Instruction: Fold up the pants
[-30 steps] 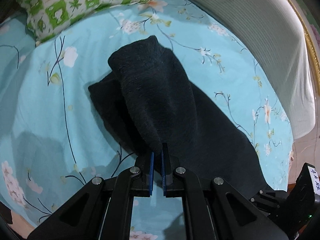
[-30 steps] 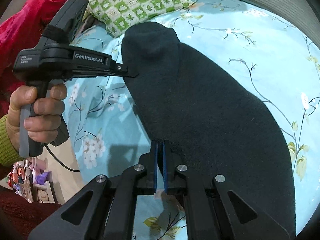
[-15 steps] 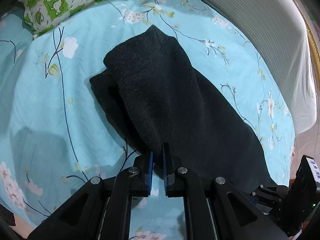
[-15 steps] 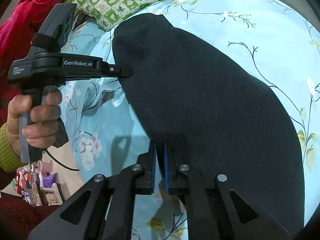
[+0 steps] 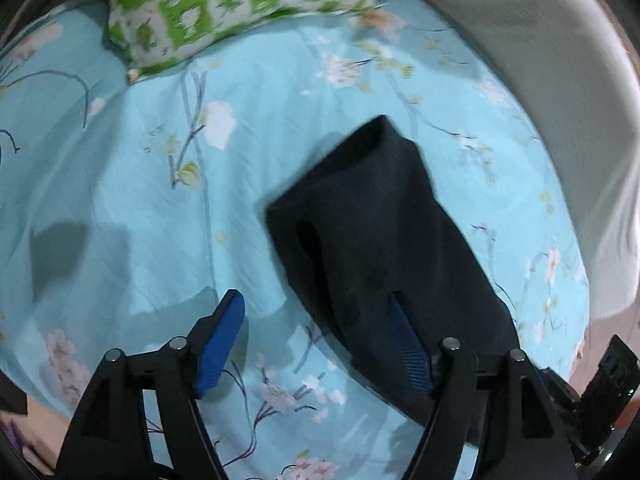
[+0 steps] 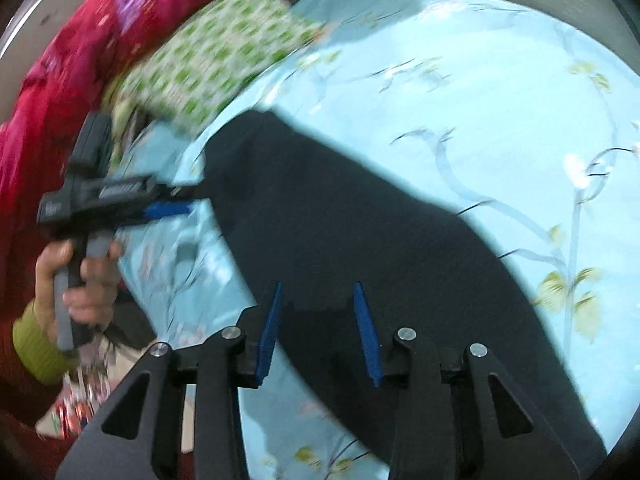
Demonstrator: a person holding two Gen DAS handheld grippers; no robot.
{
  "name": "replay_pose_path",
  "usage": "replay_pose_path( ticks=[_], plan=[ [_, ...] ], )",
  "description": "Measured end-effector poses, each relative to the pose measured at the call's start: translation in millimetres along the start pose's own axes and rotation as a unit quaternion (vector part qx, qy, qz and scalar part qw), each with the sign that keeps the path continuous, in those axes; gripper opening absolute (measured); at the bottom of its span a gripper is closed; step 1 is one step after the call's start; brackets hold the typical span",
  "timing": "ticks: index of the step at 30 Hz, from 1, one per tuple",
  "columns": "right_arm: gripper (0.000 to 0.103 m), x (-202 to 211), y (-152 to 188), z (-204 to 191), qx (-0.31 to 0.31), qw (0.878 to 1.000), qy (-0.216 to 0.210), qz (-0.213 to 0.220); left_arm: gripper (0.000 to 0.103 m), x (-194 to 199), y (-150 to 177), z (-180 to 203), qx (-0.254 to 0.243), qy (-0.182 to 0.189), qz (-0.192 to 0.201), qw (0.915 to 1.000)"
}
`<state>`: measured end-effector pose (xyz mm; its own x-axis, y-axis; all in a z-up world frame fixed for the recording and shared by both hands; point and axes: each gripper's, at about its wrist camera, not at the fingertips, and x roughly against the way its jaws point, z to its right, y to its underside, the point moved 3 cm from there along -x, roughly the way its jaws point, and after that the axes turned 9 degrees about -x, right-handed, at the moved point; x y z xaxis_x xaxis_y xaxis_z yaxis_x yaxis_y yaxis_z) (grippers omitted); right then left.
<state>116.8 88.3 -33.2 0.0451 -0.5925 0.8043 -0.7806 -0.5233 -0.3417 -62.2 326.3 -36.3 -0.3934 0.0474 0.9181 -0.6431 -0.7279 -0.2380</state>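
Left tongs: your left gripper [image 5: 316, 336] stands wide, holding nothing. Its left blue pad is over bare sheet; its right pad is against the near edge of the pants [image 5: 384, 248]. From the right wrist view the same tool [image 6: 168, 210] sits at the pants' left edge, level with the bed.
Right tongs: your right gripper [image 6: 318, 332] is spread about halfway, holding nothing, with both pads over the near part of the dark cloth.
Pants: dark, lying lengthwise on the blue floral bedsheet [image 5: 152, 200], folded over on themselves, near end at the bed's near edge, far end short of the green checked pillow [image 5: 224, 4]. One layer peeks out on the left side under the top layer.
Surroundings: red quilt [image 6: 64, 64] far left; white ribbed blanket [image 5: 552, 92] along the right.
Step, as judged: a lengthwise fold looks laid and let go; a crosswise fold likely comes next.
Doing it well: before you pinch, check that both layers are between the pads. Take the two near corners at matching height so the edge travels square. Align the offset left layer first, or it will show in the final stack.
Hand pose: your left hand [image 6: 80, 280] wraps the grip upright, wrist low, green cuff visible, tool pointing right across the bed. Both views are motion-blurred, so contact is uncertain.
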Motion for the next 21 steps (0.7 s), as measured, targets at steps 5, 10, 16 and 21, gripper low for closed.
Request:
replay_pose_path(
  ticks=[5, 10, 16, 21],
  plan=[
    [0.039, 5.9, -28.7, 39.6, -0.055, 0.998, 0.022, 0.023, 0.074, -11.9, -13.1, 1.1, 0.007, -0.006, -0.016, 0.9998],
    [0.039, -15.6, -50.4, 58.5, -0.071, 0.997, 0.034, 0.004, 0.074, -25.2, -21.4, 0.4, 0.001, -0.018, -0.022, 0.9996],
    [0.039, -57.6, -51.5, 71.2, -0.07, 0.994, 0.05, -0.059, 0.071, -41.4, -23.7, -8.3, -0.003, -0.015, -0.027, 0.9995],
    [0.038, -57.4, -45.7, 73.9, -0.073, 0.995, 0.036, -0.052, 0.061, -51.5, -26.1, 0.3, -0.028, -0.024, -0.014, 0.9992]
  ],
)
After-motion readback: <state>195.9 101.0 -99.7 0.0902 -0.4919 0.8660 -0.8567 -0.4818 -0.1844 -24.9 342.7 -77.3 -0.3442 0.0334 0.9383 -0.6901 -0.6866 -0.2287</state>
